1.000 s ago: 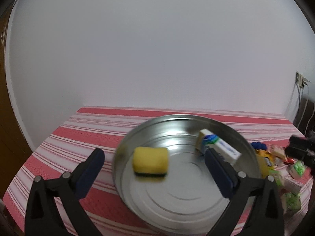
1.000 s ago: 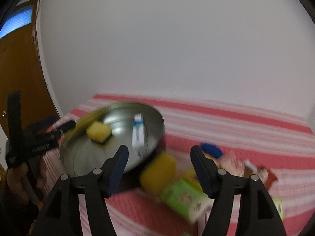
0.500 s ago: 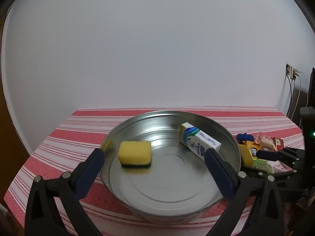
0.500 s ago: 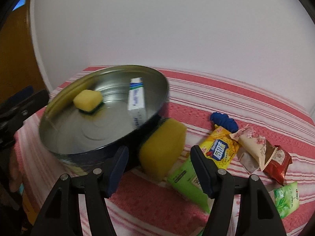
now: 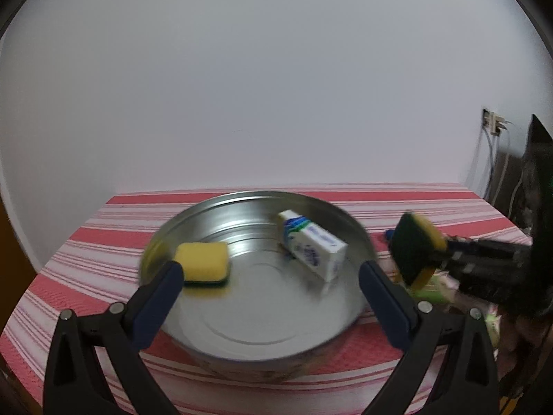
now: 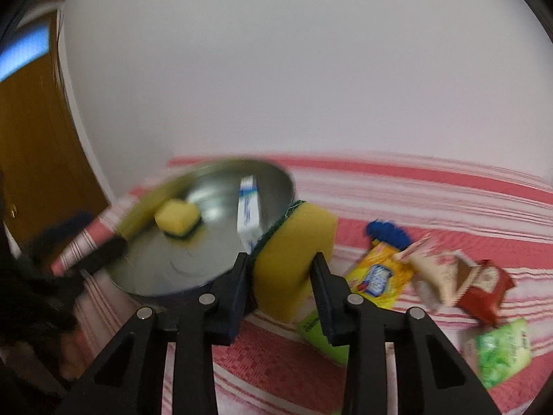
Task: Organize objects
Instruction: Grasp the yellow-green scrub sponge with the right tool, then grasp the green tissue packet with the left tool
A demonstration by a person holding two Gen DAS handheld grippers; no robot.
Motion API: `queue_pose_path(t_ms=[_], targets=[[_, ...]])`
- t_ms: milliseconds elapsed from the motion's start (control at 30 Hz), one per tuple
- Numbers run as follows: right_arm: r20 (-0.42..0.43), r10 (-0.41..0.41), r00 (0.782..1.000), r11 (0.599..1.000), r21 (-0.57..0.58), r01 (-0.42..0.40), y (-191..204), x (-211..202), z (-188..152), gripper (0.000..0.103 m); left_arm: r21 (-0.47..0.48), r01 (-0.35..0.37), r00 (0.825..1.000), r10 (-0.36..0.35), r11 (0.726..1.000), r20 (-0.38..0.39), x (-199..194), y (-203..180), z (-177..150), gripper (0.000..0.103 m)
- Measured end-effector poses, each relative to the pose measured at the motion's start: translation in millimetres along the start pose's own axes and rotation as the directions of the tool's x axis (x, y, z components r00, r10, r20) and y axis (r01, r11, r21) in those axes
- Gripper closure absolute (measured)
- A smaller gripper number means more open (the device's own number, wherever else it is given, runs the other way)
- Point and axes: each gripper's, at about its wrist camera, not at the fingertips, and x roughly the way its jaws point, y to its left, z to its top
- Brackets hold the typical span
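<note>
A round metal basin [image 5: 259,314] stands on the red-striped tablecloth. Inside it lie a yellow sponge with a green underside [image 5: 202,264] and a white-and-blue toothpaste box [image 5: 311,249]. My left gripper [image 5: 268,276] is open at the basin's near rim, holding nothing. My right gripper [image 6: 281,276] is closing, and its pads squeeze a second yellow-and-green sponge [image 6: 292,259]. That sponge [image 5: 414,247] hangs off the table just right of the basin [image 6: 193,263].
Snack packets lie right of the basin: a yellow one [image 6: 380,276], a red one [image 6: 484,287], a green one [image 6: 504,352] and a blue bundle [image 6: 387,233]. A brown door [image 6: 34,155] stands at the left. A wall socket with cables [image 5: 492,124] is at the right.
The right gripper's jaws have closed on the sponge beside the basin and raised it off the cloth. The left gripper has slid sideways along the basin's front.
</note>
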Motion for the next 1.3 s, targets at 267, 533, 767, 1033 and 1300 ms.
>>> queue_pose_path(t_ms=[267, 533, 767, 1033, 1300], targets=[[0.145, -0.129, 0.981, 0.988, 0.100, 0.116, -36.6, -68.7, -17.4, 0.065, 0.047, 0.106, 0.994, -0.104, 0.993, -0.040, 3.8, -55.5, -11.7, 0.000], [0.153, -0.204, 0.967, 0.975, 0.120, 0.187, -41.2, -87.6, -56.1, 0.065, 0.109, 0.170, 0.983, -0.161, 0.979, -0.088, 6.1, -104.0, -25.9, 0.000], [0.150, -0.271, 0.951, 0.959, 0.128, 0.254, -53.1, -99.4, -76.4, 0.065, 0.140, 0.259, 0.961, -0.241, 0.956, -0.134, -3.9, -144.1, -42.1, 0.000], [0.144, -0.301, 0.943, 0.945, 0.178, 0.275, -76.8, -112.9, -90.2, 0.065, 0.188, 0.350, 0.927, -0.310, 0.918, -0.211, -0.8, -185.7, -58.1, 0.000], [0.144, -0.288, 0.947, 0.948, 0.184, 0.260, -83.8, -113.7, -94.4, 0.065, 0.176, 0.348, 0.915, -0.294, 0.921, -0.276, 21.6, -196.2, -61.8, 0.002]])
